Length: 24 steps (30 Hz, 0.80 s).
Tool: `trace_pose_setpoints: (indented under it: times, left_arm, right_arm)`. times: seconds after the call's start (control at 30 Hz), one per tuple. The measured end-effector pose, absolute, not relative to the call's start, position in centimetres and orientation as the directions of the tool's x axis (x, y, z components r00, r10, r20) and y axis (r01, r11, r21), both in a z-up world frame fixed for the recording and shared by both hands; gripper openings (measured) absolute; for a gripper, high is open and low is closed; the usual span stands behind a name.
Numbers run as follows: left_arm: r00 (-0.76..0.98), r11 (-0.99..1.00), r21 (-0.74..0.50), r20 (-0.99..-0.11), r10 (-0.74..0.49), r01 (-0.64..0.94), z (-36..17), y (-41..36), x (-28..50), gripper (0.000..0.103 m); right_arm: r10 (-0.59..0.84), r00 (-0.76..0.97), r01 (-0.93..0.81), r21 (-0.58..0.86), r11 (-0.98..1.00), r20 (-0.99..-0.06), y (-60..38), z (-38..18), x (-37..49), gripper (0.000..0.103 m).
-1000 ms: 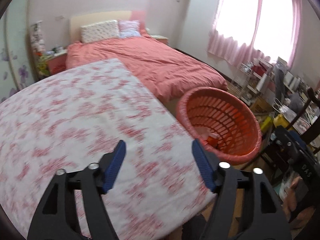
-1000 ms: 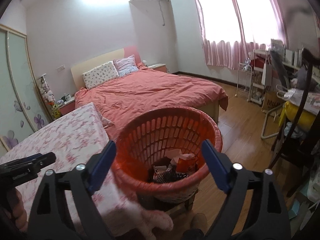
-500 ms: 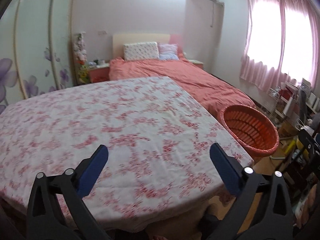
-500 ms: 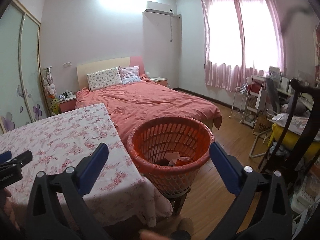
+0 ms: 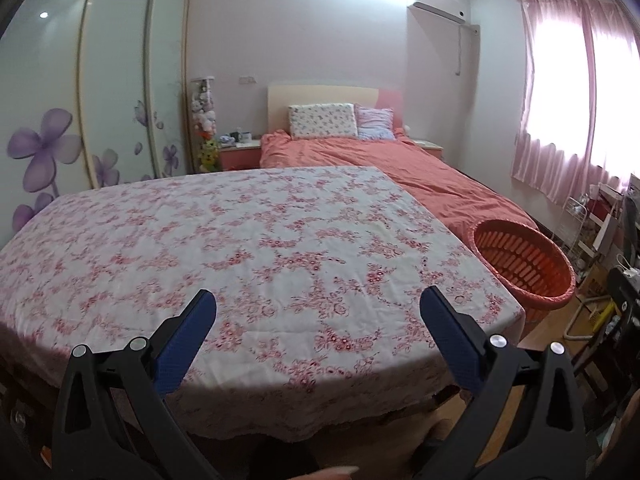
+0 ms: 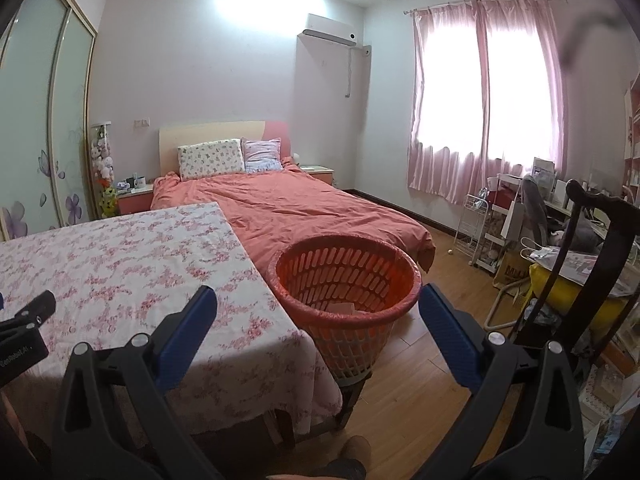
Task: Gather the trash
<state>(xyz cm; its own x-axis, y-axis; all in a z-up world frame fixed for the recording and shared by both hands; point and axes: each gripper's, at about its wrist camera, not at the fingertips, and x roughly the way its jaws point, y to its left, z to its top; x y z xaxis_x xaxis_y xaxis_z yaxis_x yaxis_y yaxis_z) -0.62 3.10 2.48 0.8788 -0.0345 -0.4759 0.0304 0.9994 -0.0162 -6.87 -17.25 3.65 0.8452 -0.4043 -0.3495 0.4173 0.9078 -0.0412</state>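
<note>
An orange slatted trash basket point(image 6: 347, 276) lined with a thin bag stands on a low stool beside the table's right edge; a scrap of white paper shows inside. The left wrist view has the same basket point(image 5: 524, 264) at far right. My left gripper point(image 5: 318, 312) is open and empty over the near edge of the floral tablecloth point(image 5: 240, 240). My right gripper point(image 6: 318, 308) is open and empty too, back from the basket, which sits between its blue fingers point(image 6: 188, 326) in the picture. The left gripper's body point(image 6: 24, 328) pokes in at the right view's left edge.
A bed point(image 6: 288, 208) with a coral cover lies behind the table and basket. A dark chair point(image 6: 592, 264), a yellow bag point(image 6: 560, 292) and cluttered white shelves point(image 6: 500, 224) crowd the right side under the pink curtains point(image 6: 488, 100). Wooden floor point(image 6: 424, 360) lies around the basket. Sliding wardrobe doors point(image 5: 80, 92) stand left.
Both grippers have pulled back from the basket and table, and their jaws stand wider. The left view swung from the basket toward the table and levelled out. The basket looks smaller in both views.
</note>
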Motion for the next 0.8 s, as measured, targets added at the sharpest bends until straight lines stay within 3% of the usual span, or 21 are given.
trace_pose_setpoints:
  times: [0.27, 0.8]
  left_arm:
    - [0.888, 1.000, 0.025, -0.459, 0.022, -0.011, 2.1, 2.5, -2.1, 0.100]
    - [0.870, 1.000, 0.006, -0.493, 0.019, -0.019, 1.4, 2.2, -2.8, 0.100]
  right_arm:
    - [-0.440, 0.820, 0.456, -0.047, 0.889, -0.367, -16.9, 2.8, -7.7, 0.098]
    - [-0.453, 0.801, 0.470, -0.057, 0.881, -0.392, -16.7, 1.5, -8.2, 0.098]
